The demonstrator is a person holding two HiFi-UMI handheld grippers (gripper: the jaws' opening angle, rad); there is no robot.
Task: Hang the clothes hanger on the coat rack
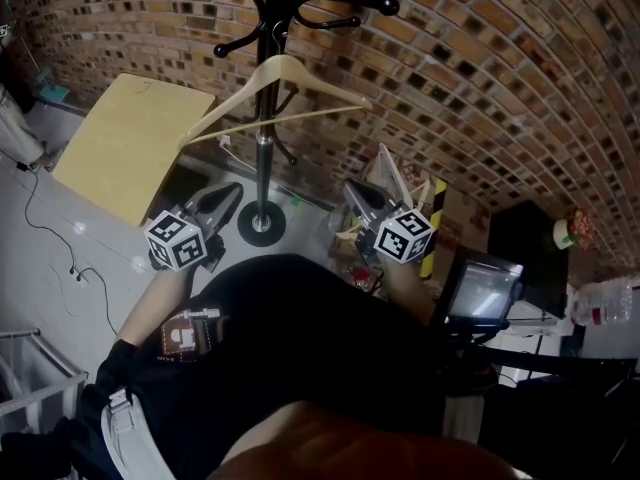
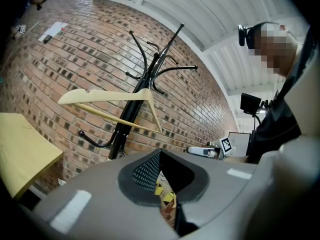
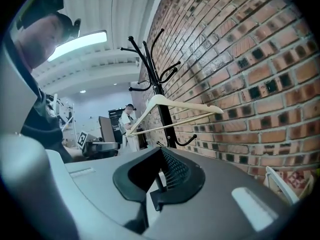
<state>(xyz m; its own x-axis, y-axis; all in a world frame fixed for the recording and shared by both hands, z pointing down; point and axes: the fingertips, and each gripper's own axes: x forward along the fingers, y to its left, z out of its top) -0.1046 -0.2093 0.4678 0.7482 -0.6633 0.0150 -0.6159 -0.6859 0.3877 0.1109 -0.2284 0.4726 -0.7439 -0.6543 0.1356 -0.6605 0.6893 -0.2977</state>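
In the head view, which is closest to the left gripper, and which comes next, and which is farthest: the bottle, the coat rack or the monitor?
1. Coat rack: just ahead of the left gripper, slightly to its right.
2. Monitor: far over on the right side.
3. Bottle: beyond the monitor, at the right edge.

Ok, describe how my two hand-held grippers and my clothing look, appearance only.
The left hand-held gripper and the right hand-held gripper look alike. Each has a smooth grey body that narrows into two dark, pointed jaws lined with dotted, grid-textured pads. Each also carries a white cube with black square markers. No cables show on either. You wear a black top.
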